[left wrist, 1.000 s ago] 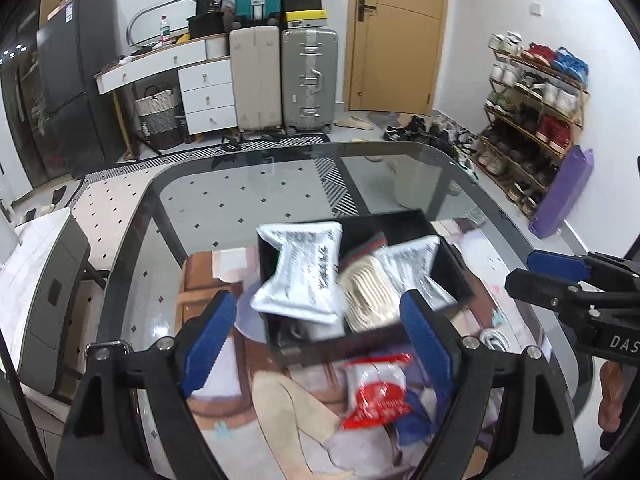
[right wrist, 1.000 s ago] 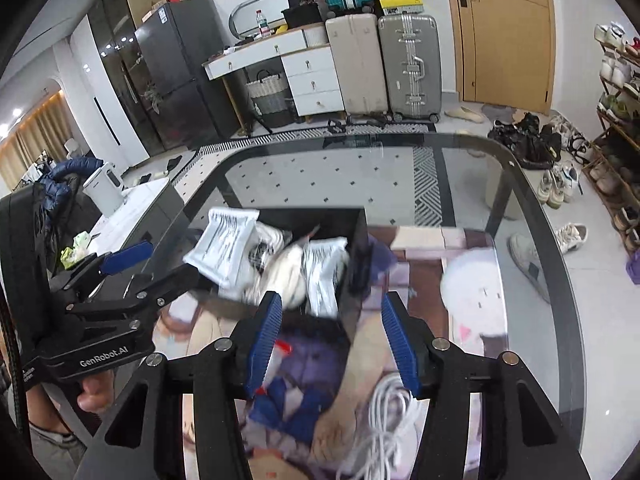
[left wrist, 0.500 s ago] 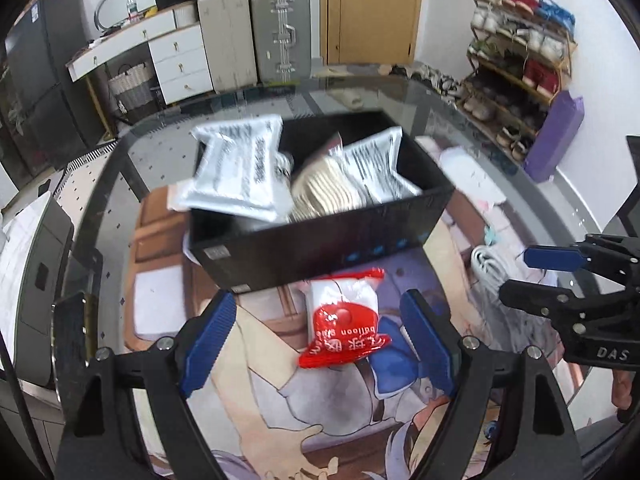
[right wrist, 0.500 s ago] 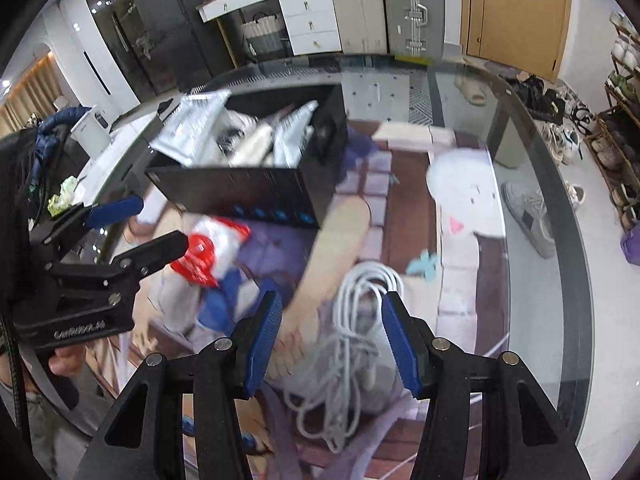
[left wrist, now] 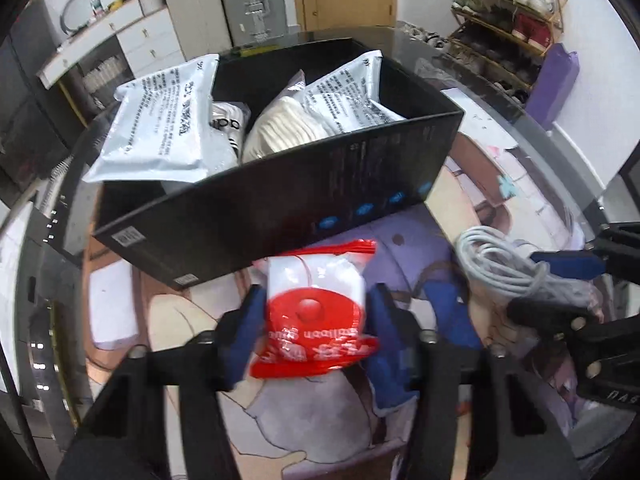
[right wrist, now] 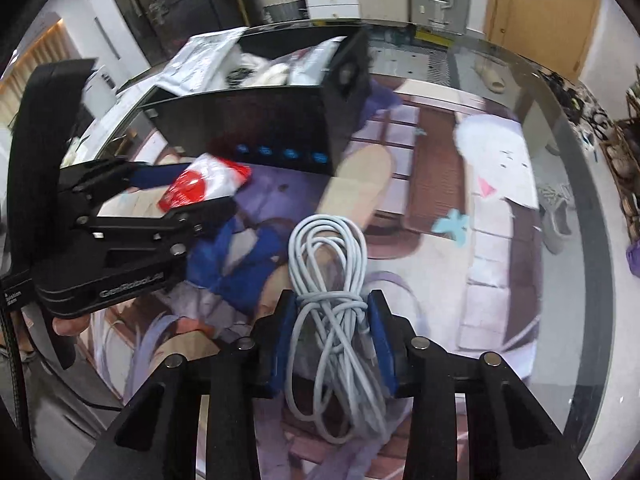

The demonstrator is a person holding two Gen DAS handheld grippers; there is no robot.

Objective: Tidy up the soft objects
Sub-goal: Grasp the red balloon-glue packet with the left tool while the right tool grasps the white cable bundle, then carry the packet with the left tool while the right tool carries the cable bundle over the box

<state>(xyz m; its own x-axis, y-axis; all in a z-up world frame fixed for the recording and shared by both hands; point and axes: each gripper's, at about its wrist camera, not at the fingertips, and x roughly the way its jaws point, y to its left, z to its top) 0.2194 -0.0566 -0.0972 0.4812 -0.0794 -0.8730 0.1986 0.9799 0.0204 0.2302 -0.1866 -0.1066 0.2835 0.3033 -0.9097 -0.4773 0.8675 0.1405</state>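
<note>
Left gripper (left wrist: 316, 316): jaws closing, blue pads against both sides of the red-and-white packet (left wrist: 314, 308); seen side-on from the right wrist, packet between its fingers.
Packet: on the printed mat (left wrist: 320, 408), just in front of the black box (left wrist: 280, 200), its top edge near the box wall.
Right gripper (right wrist: 330, 336): jaws closing, pads touching the bundled white cable (right wrist: 332, 288) on either side.
Cable: coiled on the mat, right of the packet, loops reaching forward past the fingertips.
Box: open-topped, on the glass table (right wrist: 576, 160), crowded with silver pouches (left wrist: 160, 120) and a cream bundle (left wrist: 284, 132); left pouch overhanging the rim.
In the way: box front wall directly ahead of the packet; grippers side by side, near each other, apart.
Around: suitcases (left wrist: 252, 0), drawers, a door, a shoe rack (left wrist: 504, 12) beyond the table.
</note>
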